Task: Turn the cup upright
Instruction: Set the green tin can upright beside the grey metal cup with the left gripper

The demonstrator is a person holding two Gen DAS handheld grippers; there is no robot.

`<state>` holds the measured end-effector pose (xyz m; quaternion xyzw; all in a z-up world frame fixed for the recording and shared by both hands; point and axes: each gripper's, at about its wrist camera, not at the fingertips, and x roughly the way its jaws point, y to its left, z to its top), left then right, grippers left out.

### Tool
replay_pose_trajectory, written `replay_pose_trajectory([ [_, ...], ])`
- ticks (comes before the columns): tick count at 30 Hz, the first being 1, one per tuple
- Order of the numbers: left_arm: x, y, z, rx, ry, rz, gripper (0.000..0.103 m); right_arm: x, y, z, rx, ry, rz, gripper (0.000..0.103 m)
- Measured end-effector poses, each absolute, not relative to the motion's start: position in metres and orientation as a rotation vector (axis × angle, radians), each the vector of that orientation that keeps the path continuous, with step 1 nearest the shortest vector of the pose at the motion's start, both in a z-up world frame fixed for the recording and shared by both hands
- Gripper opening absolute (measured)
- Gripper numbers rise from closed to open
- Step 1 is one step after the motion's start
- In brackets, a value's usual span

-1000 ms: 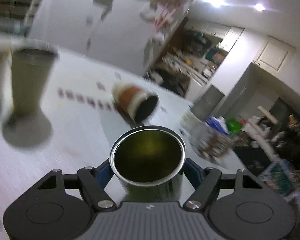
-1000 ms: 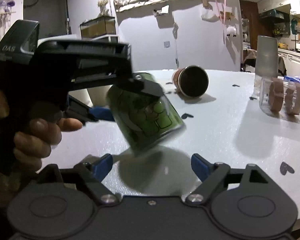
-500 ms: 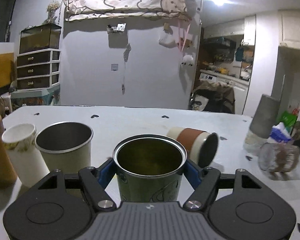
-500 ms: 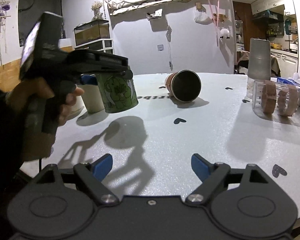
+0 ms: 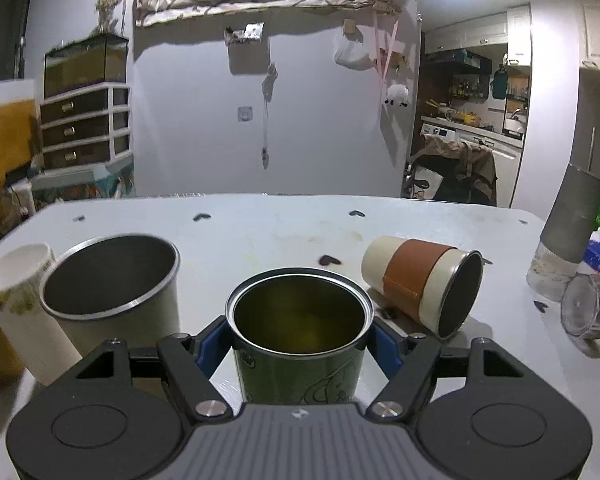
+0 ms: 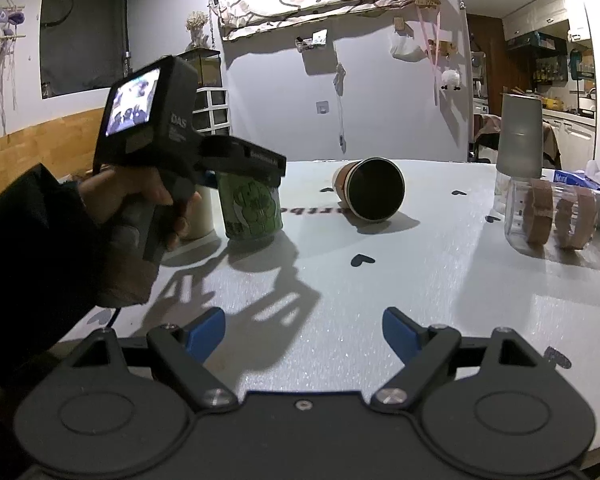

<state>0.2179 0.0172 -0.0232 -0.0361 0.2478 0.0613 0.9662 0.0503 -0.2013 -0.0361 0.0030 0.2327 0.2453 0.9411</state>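
Note:
A green metal cup with a cartoon print stands upright, mouth up, and my left gripper is shut on its sides. In the right wrist view the green cup rests on the white table under the left gripper. A cream cup with a brown sleeve lies on its side to the right, mouth toward me; it also shows in the right wrist view. My right gripper is open and empty above the near table.
A grey steel cup and a white paper cup stand upright left of the green cup. A clear jar lies on its side at the right, next to a tall grey upturned tumbler.
My left gripper turned the green cup from tilted to upright and lowered it onto the table beside the steel cup. The right gripper stayed open and barely moved.

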Motion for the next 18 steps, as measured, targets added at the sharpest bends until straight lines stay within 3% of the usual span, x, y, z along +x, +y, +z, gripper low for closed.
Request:
replay_pose_trajectory([
  [5,0.21,0.018,-0.024,-0.08,0.475,0.11,0.09,0.051,-0.2,-0.032,0.011,0.465,0.494,0.086],
  [18,0.127,0.022,0.003,-0.058,0.408,0.015,0.094,0.055,-0.201,-0.002,0.037,0.371,0.469,0.086],
])
